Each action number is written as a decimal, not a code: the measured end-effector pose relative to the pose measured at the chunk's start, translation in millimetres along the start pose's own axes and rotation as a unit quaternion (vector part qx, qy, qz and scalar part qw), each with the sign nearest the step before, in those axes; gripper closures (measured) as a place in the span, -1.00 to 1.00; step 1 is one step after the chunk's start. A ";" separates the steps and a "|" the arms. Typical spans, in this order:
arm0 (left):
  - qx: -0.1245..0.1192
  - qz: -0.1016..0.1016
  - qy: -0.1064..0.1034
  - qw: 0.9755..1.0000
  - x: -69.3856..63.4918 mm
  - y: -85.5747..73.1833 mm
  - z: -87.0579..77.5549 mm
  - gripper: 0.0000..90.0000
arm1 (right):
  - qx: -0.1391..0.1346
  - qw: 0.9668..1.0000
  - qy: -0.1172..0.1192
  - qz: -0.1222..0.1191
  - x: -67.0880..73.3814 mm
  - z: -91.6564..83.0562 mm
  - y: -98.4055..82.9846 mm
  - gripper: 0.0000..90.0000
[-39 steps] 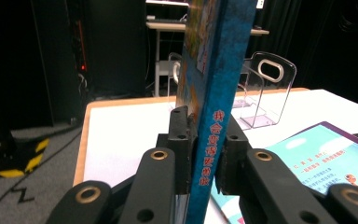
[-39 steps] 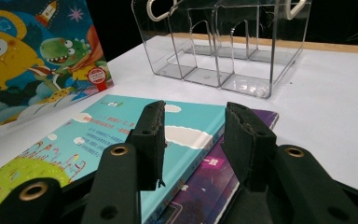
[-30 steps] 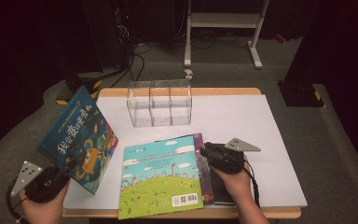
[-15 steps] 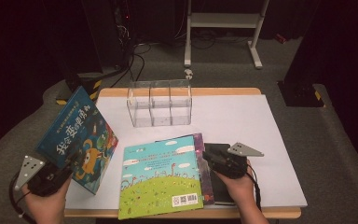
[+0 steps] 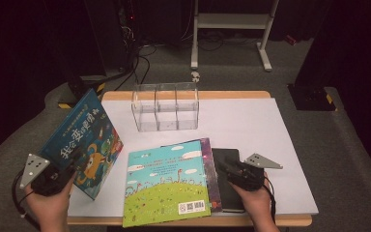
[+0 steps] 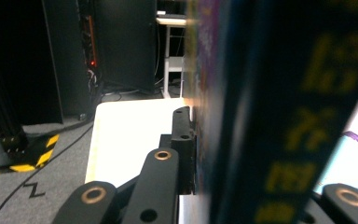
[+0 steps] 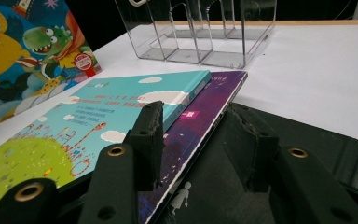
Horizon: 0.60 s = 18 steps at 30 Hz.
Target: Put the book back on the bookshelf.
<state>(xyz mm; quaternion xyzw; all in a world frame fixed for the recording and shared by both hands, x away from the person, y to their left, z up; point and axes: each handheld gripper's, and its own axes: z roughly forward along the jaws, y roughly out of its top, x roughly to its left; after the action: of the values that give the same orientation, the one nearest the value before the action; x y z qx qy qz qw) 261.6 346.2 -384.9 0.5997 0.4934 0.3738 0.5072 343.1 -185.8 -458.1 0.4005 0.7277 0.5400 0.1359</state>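
Observation:
A blue picture book [image 5: 84, 140] stands tilted up at the table's left edge. My left gripper [image 5: 66, 169] is shut on its lower corner, and its jaws have just been closing on it. In the left gripper view one finger [image 6: 182, 140] presses flat on the cover beside the dark spine [image 6: 284, 116]. A teal and green book [image 5: 166, 181] lies on a purple book [image 5: 213, 179], next to a black notebook [image 5: 224, 155]. My right gripper [image 5: 228, 168] is open low over the notebook. Its jaws [image 7: 196, 121] stand on either side of the purple book's edge [image 7: 205, 107].
A clear plastic organiser [image 5: 166, 106] with three compartments stands at the back middle of the white table sheet [image 5: 251, 125]. Bare sheet lies to its right and behind the books. The floor beyond holds cables, dark cabinets and a white stand.
My right gripper has drifted a little toward the near edge of the table over the black notebook. The left hand and the blue book have stayed about where they were.

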 end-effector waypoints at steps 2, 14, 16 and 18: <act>0.000 0.006 0.004 1.000 -3.0 0.8 0.8 0.83 | -0.002 1.000 0.002 -0.001 -1.4 -1.9 1.6 0.26; -0.014 0.001 -0.027 1.000 -16.2 28.2 14.0 0.84 | 0.005 1.000 0.010 -0.007 -13.9 -13.0 -7.2 0.27; -0.025 0.006 -0.024 0.999 -23.1 39.5 18.3 0.84 | 0.001 1.000 0.014 -0.003 -14.2 -13.7 -6.9 0.27; -0.029 0.003 -0.029 0.999 -26.3 46.2 24.5 0.84 | -0.002 1.000 0.017 -0.002 -14.5 -14.1 -6.4 0.27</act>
<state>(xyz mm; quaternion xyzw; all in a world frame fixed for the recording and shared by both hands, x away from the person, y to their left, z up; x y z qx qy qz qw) 288.5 314.8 -343.4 0.5969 0.4658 0.3717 0.5372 340.7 -206.5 -461.9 0.3892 0.7299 0.5478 0.1250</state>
